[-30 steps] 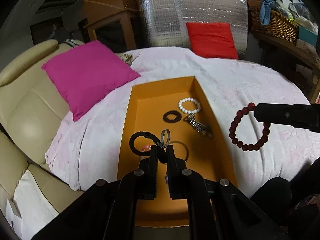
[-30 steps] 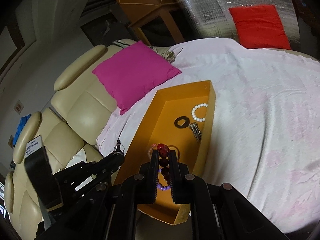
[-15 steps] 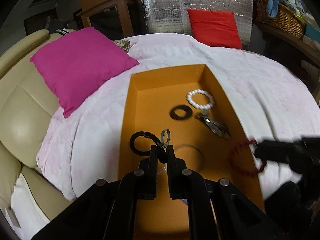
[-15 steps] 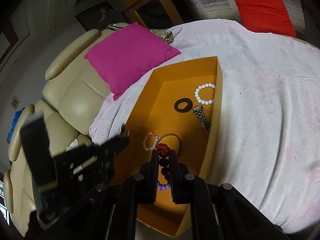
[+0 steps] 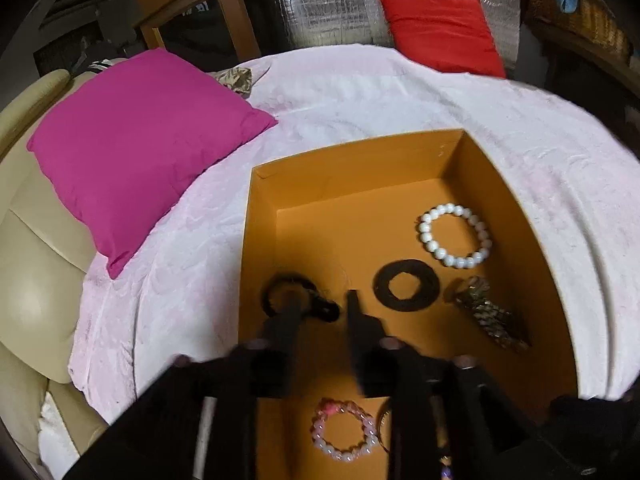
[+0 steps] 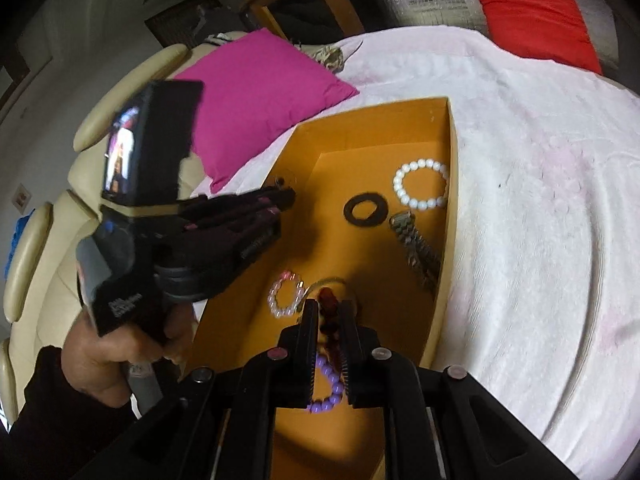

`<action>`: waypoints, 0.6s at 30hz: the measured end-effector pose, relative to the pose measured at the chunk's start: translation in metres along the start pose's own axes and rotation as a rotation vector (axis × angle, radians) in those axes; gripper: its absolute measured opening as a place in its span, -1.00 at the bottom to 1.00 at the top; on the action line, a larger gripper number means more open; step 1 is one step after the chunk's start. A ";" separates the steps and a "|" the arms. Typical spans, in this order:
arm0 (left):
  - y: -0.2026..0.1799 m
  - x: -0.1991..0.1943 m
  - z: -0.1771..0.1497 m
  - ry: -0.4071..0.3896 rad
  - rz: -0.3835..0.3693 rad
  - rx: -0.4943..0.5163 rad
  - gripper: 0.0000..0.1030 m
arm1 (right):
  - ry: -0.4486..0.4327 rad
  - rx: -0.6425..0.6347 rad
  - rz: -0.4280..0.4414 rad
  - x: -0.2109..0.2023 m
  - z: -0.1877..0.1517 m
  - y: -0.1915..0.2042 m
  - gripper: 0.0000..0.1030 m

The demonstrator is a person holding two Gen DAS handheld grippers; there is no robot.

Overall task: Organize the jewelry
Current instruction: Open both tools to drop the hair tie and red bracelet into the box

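An orange box [image 5: 260, 240] lies on the white bedspread and also shows in the right wrist view [image 6: 450, 240]. In it lie a white bead bracelet [image 5: 454, 235], a black ring [image 5: 406, 285], a metal watch band [image 5: 490, 318], a pink bead bracelet [image 5: 344, 430] and a purple bead bracelet [image 6: 330, 386]. My left gripper [image 5: 322, 304] is open over the box's left side, with the black cord bracelet [image 5: 294, 292] loose at its left finger. My right gripper [image 6: 329, 308] is shut on the dark red bead bracelet [image 6: 328, 300], low over the box's near end.
A magenta pillow [image 5: 136, 160] lies left of the box on the bedspread [image 5: 560, 152]. A cream sofa [image 5: 36, 272] runs along the left. A red cushion [image 5: 440, 44] leans on foil sheeting at the back. A wicker basket [image 5: 580, 8] stands at the back right.
My left gripper has opened and moved forward into the box, letting go of the black cord bracelet. My right gripper has carried the red bracelet down over the box's near end.
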State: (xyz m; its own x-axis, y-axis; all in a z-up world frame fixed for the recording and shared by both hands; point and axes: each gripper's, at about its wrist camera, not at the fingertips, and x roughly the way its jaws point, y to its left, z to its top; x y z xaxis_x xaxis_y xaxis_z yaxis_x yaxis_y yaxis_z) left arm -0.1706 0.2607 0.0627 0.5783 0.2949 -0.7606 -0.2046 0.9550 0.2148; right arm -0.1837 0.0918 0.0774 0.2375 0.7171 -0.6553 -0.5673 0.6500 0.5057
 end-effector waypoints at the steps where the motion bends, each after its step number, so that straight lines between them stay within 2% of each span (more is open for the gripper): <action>1: -0.001 0.000 0.001 -0.009 0.026 0.005 -0.08 | -0.013 0.000 -0.008 -0.002 0.002 -0.001 -0.74; 2: -0.001 -0.002 0.001 -0.021 0.037 0.007 0.04 | -0.027 0.004 -0.006 -0.006 0.005 -0.003 -0.74; 6: 0.002 -0.022 0.001 -0.059 0.053 0.006 0.06 | -0.081 0.027 0.001 -0.026 0.007 -0.013 -0.70; 11: -0.010 -0.075 -0.008 -0.164 0.137 0.069 0.26 | -0.126 0.027 -0.028 -0.055 0.004 -0.025 -0.69; 12: -0.013 -0.085 -0.009 -0.181 0.150 0.079 0.35 | -0.133 0.030 -0.032 -0.061 0.003 -0.028 -0.69; 15: -0.023 -0.123 -0.014 -0.245 0.161 0.089 0.38 | -0.138 0.043 -0.044 -0.078 0.000 -0.037 -0.69; 18: -0.027 -0.149 -0.017 -0.276 0.156 0.075 0.38 | -0.129 0.035 -0.061 -0.093 -0.004 -0.038 -0.64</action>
State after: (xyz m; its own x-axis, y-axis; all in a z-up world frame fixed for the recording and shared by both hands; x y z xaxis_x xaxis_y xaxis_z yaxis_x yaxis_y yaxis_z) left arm -0.2644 0.1901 0.1602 0.7390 0.4255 -0.5223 -0.2548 0.8942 0.3681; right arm -0.1868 -0.0005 0.1167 0.3714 0.7009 -0.6089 -0.5213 0.7001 0.4880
